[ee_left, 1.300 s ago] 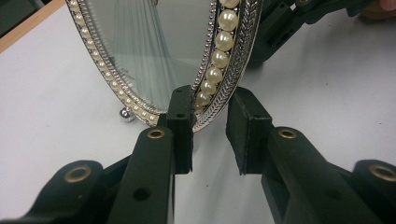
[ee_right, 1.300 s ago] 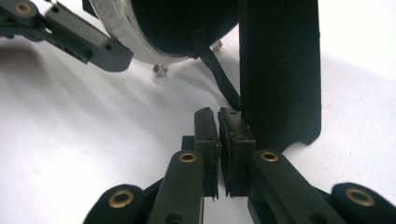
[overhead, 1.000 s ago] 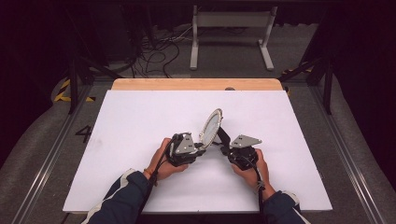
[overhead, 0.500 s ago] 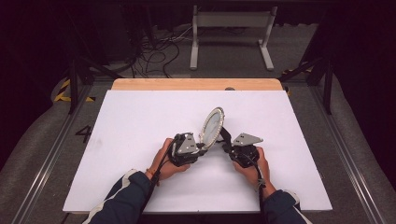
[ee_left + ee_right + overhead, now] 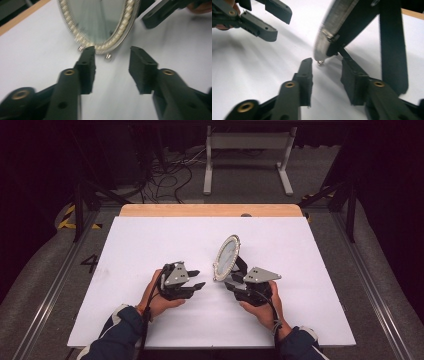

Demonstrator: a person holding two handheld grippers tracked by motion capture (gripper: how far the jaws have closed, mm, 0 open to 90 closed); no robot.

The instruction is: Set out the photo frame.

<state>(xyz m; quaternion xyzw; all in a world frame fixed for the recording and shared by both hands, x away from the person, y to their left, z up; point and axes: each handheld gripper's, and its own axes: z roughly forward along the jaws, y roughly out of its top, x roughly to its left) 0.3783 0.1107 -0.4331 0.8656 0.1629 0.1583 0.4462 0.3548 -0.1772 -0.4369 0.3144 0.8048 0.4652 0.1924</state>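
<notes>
An oval mirror [image 5: 226, 257] with a beaded rim stands tilted on its black easel stand [image 5: 242, 266] in the middle of the white table [image 5: 150, 240]. My left gripper [image 5: 199, 279] is open just left of the mirror's base. In the left gripper view the open left gripper [image 5: 112, 51] points at the lower rim of the mirror [image 5: 100, 22] and its small metal feet. My right gripper [image 5: 231, 283] is open at the base from the right. In the right gripper view the right gripper [image 5: 327, 62] stands below the mirror's edge [image 5: 332, 27], with a thin strut near the right jaw.
The stand's broad black leg [image 5: 392, 45] rises close beside my right jaw. The other gripper [image 5: 259, 20] hovers at the upper left of the right gripper view. A wooden strip [image 5: 210, 210] edges the table's far side, with cables and a metal frame [image 5: 245, 150] on the floor beyond.
My left gripper has pulled back to the left, away from the mirror. The mirror stays standing and the right gripper has hardly moved.
</notes>
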